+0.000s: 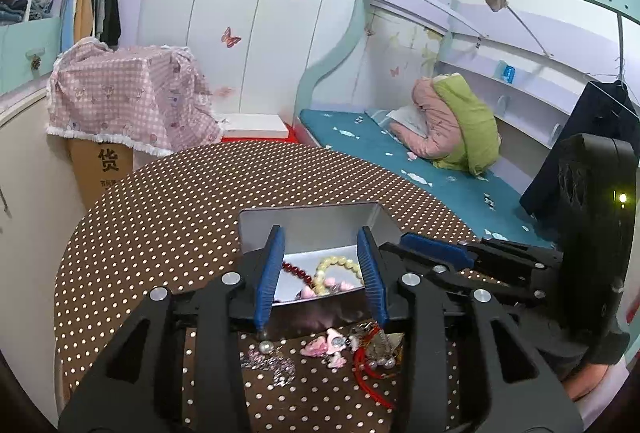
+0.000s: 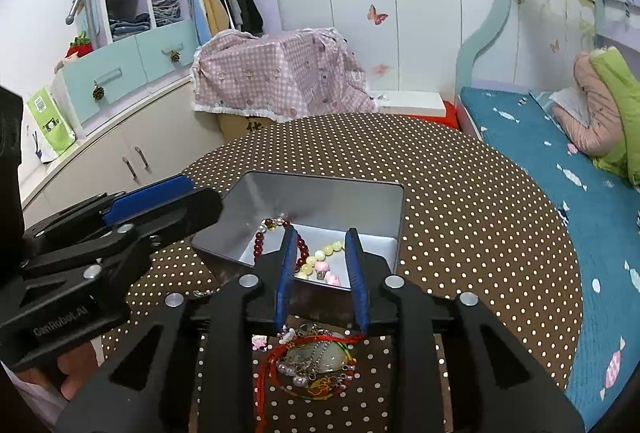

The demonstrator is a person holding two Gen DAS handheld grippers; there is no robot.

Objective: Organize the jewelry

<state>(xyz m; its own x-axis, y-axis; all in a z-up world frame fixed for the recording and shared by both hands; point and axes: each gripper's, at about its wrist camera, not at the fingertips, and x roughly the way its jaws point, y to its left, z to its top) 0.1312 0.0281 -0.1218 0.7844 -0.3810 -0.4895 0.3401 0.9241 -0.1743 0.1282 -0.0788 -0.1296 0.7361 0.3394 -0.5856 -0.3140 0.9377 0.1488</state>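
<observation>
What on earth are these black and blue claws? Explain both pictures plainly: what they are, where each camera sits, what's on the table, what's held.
No robot here: a person holds a two-finger tool in each hand, each with a camera looking along its blue fingers. One picture comes from the left tool, the other from the right tool. Both are open and hold nothing. On the dotted table stands a metal tin holding a red bead bracelet and yellow bead bracelet. In front of it lies loose jewelry: red cords, pearls, pink charms.
</observation>
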